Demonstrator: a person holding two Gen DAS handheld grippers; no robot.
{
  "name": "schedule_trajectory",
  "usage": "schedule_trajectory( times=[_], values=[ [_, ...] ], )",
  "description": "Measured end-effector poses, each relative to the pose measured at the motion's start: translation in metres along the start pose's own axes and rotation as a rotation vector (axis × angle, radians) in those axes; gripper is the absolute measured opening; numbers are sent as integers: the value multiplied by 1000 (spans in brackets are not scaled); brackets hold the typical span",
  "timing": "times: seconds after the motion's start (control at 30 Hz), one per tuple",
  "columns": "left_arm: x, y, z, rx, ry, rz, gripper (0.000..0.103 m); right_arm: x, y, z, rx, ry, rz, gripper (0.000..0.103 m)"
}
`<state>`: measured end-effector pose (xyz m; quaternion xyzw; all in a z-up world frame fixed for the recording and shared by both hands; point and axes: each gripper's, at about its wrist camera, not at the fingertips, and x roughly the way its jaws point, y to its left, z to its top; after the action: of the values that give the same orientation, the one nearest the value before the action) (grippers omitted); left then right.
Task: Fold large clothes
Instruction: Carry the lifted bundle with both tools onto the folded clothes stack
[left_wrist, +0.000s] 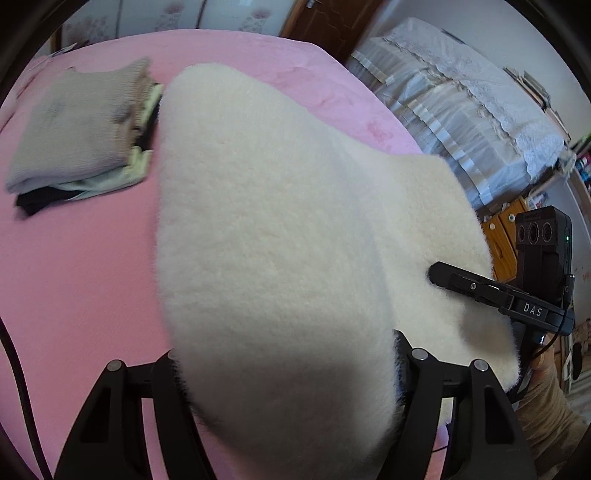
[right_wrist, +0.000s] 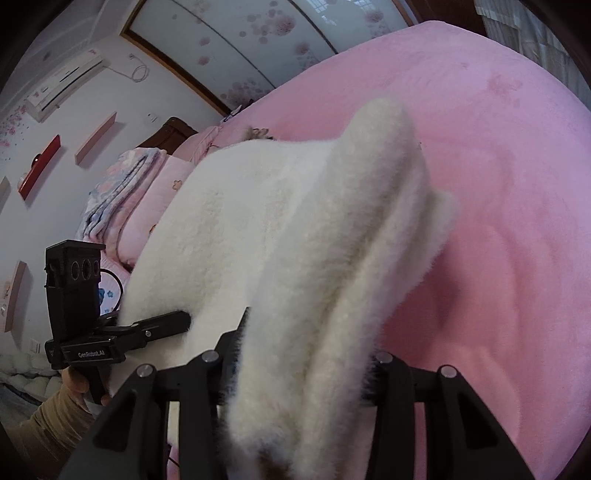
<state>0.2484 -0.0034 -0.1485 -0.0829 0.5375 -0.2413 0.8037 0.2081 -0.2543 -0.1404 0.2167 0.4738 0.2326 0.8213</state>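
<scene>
A large cream fleece garment (left_wrist: 266, 206) hangs over the pink bed (left_wrist: 74, 266), held up between both grippers. My left gripper (left_wrist: 288, 373) is shut on one thick edge of it; the fleece fills the gap between the fingers. It also shows in the right wrist view (right_wrist: 184, 321), biting the fleece from the left. My right gripper (right_wrist: 303, 373) is shut on a bunched fold of the same fleece garment (right_wrist: 295, 229). It also shows in the left wrist view (left_wrist: 439, 275), its tip pressed into the fleece at the right. The fingertips are hidden in the pile.
A stack of folded clothes (left_wrist: 77, 125) lies on the bed at the far left. A white lace-covered piece of furniture (left_wrist: 461, 110) stands beyond the bed's right edge. Pink pillows and a folded quilt (right_wrist: 122, 199) lie at the headboard. The bedsheet (right_wrist: 498, 221) spreads to the right.
</scene>
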Motion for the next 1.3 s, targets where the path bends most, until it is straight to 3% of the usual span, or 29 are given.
schedule_trajectory(
  times=[0.2,0.3,0.47,0.63,0.8,0.93,1.07,1.13,1.3],
  values=[
    [-89,57,25,-27,-57,69,69,32,94,47,-98,-11,68,42],
    [-118,98,63,-36,-61,99,69,64,131,87,-105,-12,97,42],
    [-134,169,152,14,-73,141,69,131,167,160,-93,-39,141,42],
    [-104,250,233,10,-85,171,70,216,179,227,-67,-84,147,42],
    [-45,310,287,2,-61,220,70,303,164,265,-29,-83,152,42],
    [-3,363,289,9,-22,259,73,369,143,271,-33,-50,107,42],
    [19,394,284,19,-104,241,103,388,121,269,-79,-80,119,46],
    [23,400,279,24,-123,193,103,390,113,268,-127,-84,109,58],
    [21,396,276,63,-162,217,103,378,116,267,-141,-55,79,63]
  ],
)
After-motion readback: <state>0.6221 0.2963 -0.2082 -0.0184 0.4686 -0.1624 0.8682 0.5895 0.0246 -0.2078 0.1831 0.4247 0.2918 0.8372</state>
